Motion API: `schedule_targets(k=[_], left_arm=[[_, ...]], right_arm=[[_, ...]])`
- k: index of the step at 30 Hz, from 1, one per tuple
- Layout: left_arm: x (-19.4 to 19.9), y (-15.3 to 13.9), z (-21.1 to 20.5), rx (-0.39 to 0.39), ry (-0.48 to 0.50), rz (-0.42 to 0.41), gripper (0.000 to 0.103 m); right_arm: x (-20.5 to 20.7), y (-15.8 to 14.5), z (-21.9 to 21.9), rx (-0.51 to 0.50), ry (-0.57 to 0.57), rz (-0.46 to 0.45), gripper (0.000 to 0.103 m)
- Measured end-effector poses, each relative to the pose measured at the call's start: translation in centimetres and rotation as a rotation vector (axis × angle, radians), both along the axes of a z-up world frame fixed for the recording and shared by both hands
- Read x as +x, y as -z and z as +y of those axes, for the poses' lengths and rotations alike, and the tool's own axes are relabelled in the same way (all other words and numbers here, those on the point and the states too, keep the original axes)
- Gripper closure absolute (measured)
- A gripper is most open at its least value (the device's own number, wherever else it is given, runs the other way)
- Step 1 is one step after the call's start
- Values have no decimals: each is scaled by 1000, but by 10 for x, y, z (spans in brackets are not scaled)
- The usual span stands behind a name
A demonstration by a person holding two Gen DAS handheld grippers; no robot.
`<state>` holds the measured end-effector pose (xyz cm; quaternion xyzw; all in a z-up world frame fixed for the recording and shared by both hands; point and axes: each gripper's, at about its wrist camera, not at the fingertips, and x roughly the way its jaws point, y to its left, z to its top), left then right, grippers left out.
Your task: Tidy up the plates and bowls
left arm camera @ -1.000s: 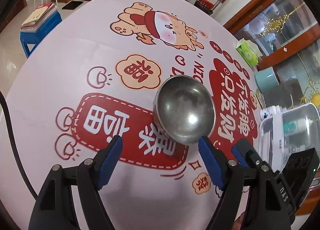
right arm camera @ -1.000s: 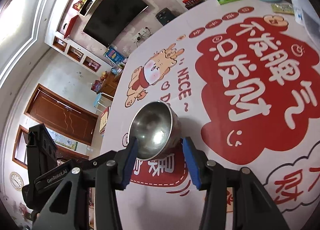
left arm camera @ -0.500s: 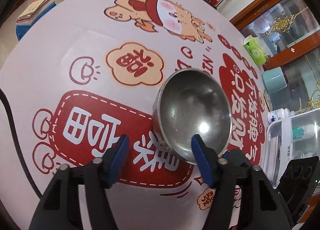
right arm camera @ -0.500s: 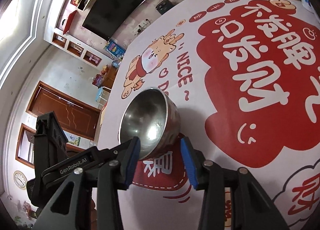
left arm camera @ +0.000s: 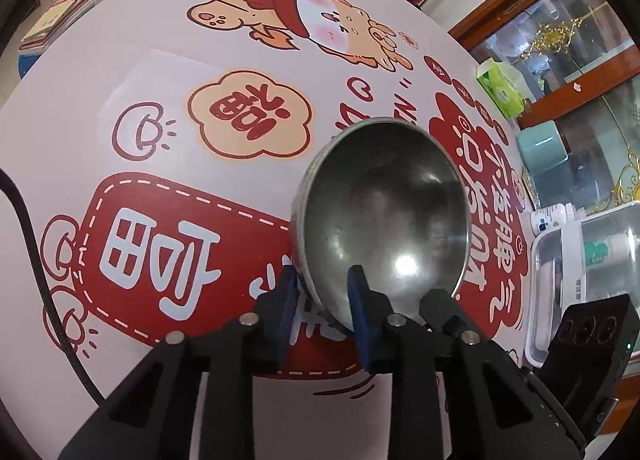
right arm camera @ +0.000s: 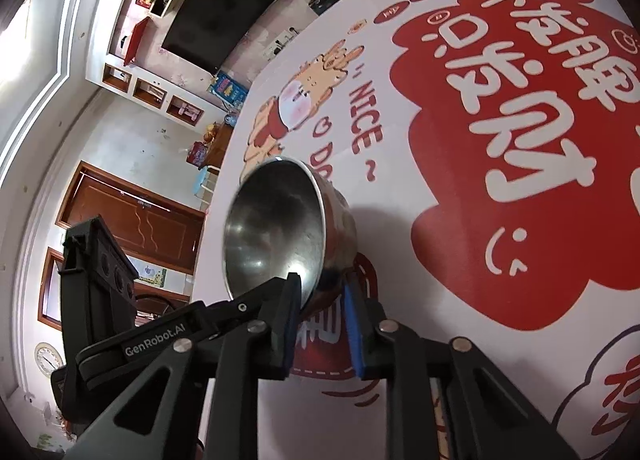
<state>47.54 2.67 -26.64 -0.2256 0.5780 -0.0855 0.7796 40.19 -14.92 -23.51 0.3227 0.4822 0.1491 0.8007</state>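
So the steel bowl [left arm camera: 384,216] sits on the round table [left arm camera: 80,132] with the red cartoon print, tipped up on its edge, and we've got both grippers clamped on its near rim: left gripper [left arm camera: 322,292] with one pad inside, one outside, and the right gripper [right arm camera: 320,296] likewise. Green tissue box [left arm camera: 500,86] sits well off at the far edge

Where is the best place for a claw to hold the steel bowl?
Take the steel bowl by its thin rim, on the near side, one finger inside and one outside the wall, as both claws do now. The round, smooth body is too wide to span.
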Motion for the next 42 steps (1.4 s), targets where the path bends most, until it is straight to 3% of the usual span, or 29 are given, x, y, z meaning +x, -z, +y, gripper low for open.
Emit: schedule_targets(k=[8,23,42], left_arm=[[-7,4,-5,33,30,28,86],[-43,-11,-21,67,118,65,87],[-152,-59,-14,58,239,105,86]], right_arm=[[-7,3,-3,-7,1,27,92],[-44,-11,-17,1,11,143,92],[-156,-63,-13,-27,-22,197,92]])
